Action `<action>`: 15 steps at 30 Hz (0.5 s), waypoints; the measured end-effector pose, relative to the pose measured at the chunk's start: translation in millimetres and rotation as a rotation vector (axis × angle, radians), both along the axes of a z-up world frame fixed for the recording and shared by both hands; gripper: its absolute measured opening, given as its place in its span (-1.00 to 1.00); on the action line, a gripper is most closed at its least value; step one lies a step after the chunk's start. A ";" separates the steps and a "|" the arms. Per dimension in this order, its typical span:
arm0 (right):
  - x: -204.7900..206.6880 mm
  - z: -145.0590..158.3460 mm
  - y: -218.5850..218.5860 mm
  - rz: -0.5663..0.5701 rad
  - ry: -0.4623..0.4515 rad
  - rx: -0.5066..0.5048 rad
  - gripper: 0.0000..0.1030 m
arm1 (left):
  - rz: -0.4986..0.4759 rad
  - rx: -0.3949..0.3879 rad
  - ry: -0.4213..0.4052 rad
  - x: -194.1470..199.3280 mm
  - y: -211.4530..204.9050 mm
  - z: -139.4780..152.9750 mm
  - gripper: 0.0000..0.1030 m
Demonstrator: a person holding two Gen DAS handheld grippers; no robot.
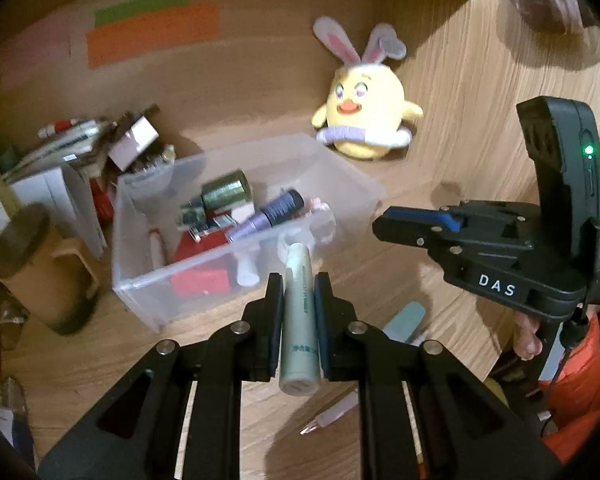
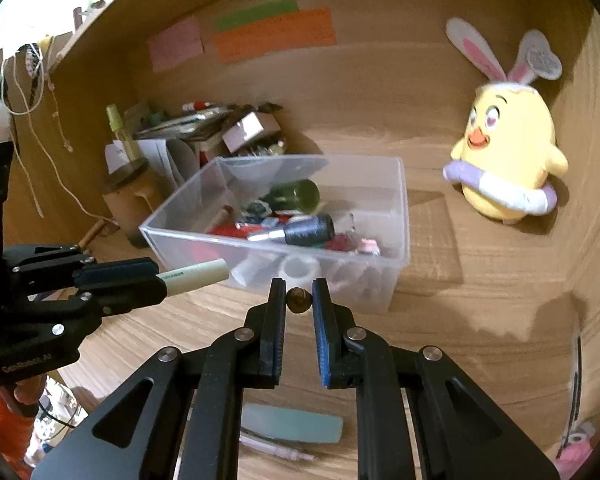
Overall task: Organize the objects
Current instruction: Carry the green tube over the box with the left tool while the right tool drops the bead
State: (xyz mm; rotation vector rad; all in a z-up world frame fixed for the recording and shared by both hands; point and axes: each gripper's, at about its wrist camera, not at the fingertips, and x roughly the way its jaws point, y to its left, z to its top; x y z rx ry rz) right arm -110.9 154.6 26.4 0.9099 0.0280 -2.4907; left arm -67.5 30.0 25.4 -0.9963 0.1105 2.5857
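My left gripper [image 1: 298,284] is shut on a pale green tube [image 1: 299,320] that lies lengthwise between its pads, held above the wooden desk just in front of a clear plastic bin [image 1: 140,280]. The bin [image 2: 396,256] holds several cosmetics and small items. In the right wrist view my right gripper [image 2: 299,290] is shut on a small brown round object [image 2: 299,300] at its fingertips, near the bin's front wall. The left gripper [image 2: 140,280] with the tube [image 2: 196,276] shows at the left there; the right gripper's body [image 1: 500,248] shows at the right of the left wrist view.
A yellow plush chick with rabbit ears [image 1: 366,112] sits at the back right. A tan mug [image 1: 40,268] and a pile of boxes and pens [image 1: 100,140] stand left of the bin. A teal flat case [image 2: 292,424] and a pen [image 2: 276,448] lie on the desk below the grippers.
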 end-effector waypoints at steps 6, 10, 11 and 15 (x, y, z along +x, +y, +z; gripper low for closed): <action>-5.0 17.1 -10.1 0.013 0.049 -0.006 -0.77 | 0.045 0.022 0.048 -3.8 -12.7 15.1 -0.71; -11.2 26.8 -14.9 0.013 0.078 -0.005 -0.77 | 0.080 0.036 0.068 -10.7 -22.4 22.6 -0.71; -12.7 28.9 -15.7 0.010 0.085 -0.003 -0.77 | 0.091 0.039 0.075 -13.8 -25.6 24.6 -0.71; -22.0 35.8 -17.3 -0.003 0.110 0.003 -0.77 | 0.123 0.053 0.078 -25.7 -35.8 25.8 -0.71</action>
